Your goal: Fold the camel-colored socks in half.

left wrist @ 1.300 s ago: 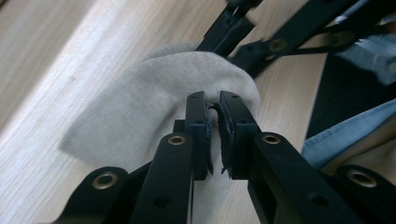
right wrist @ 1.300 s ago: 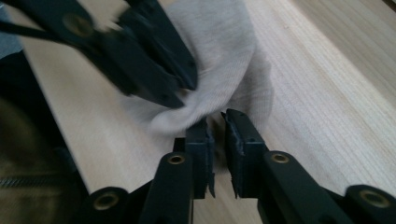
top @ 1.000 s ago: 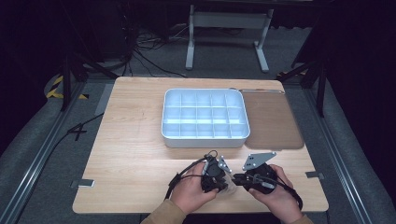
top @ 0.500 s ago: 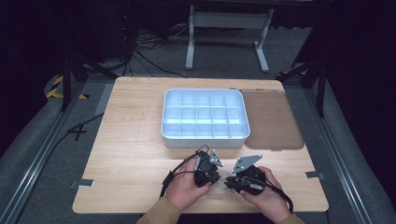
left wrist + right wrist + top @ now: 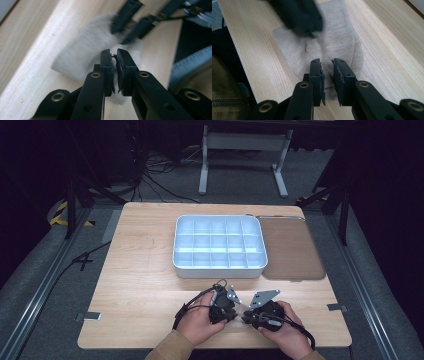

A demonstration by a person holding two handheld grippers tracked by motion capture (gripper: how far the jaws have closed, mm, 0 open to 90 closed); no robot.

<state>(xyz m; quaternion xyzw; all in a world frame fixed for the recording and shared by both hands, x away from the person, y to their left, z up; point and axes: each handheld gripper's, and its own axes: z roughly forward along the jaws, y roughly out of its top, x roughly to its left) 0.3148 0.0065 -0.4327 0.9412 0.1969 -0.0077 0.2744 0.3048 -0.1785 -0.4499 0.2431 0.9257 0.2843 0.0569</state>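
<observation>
Beige sock (image 5: 329, 47) flat on tabletop (image 5: 150, 270): left gripper (image 5: 114, 53) pinched shut on its edge to lift it, right gripper (image 5: 327, 63) slightly parted just above the fabric.

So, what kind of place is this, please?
Probably a lab or recording workspace, not a home: a wooden table with a white compartment tray, metal stand legs and loose cables on grey floor, dark surroundings.
</observation>
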